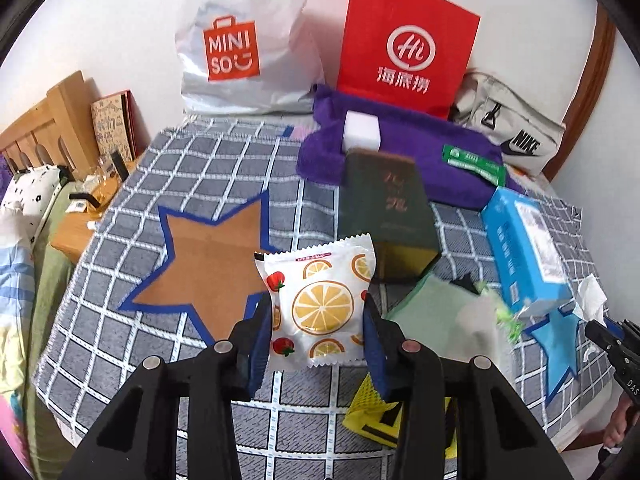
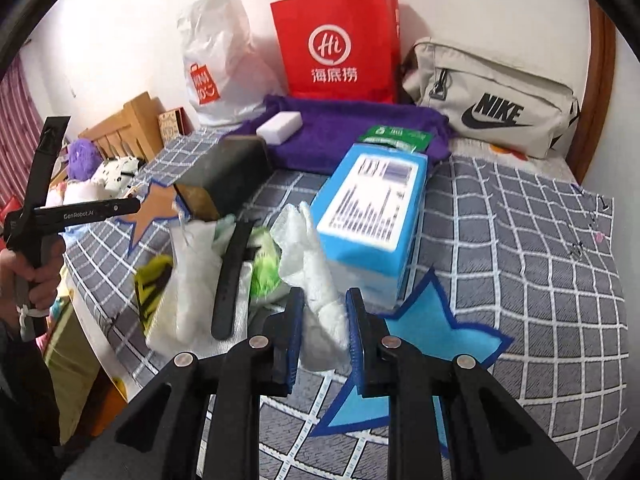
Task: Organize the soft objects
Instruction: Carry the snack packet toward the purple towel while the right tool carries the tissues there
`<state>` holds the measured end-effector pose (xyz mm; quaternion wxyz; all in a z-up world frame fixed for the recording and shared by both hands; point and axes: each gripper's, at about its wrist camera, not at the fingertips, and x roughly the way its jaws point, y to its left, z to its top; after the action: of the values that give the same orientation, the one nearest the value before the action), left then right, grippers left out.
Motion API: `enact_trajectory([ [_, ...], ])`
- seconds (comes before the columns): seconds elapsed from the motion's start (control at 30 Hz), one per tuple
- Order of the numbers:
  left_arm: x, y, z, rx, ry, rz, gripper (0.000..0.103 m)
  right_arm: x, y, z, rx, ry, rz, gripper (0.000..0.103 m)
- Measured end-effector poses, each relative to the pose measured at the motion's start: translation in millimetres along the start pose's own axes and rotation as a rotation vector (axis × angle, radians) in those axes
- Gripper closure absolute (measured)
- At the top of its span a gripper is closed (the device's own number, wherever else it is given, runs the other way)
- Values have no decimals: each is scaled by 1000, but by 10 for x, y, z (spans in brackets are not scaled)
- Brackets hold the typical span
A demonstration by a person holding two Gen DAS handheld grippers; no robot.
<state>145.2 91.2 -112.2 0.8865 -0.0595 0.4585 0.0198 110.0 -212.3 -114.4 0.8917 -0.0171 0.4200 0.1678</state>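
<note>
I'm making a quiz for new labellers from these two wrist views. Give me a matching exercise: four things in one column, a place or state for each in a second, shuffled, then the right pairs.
Things:
1. fruit-print snack packet
2. white tissue
3. white sponge block
4. red paper bag

Places or states:
A. standing against the wall
B. lying on the purple towel
C. gripped in the left claw
D. gripped in the right claw

Pairs: 1-C, 2-D, 3-B, 4-A

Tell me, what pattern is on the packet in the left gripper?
Orange slices and strawberries on white packet; left wrist view.
</note>
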Motion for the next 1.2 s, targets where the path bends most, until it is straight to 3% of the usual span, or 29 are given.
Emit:
enact_trajectory([
  [0.5,-88,-176,442,-4,-39,-15,64,-72,-181,465,31,-49,-9,82],
  [1.2,197,-304,985,-9,-36,-70,64,190,-393,1167,44,-73,-43,82],
])
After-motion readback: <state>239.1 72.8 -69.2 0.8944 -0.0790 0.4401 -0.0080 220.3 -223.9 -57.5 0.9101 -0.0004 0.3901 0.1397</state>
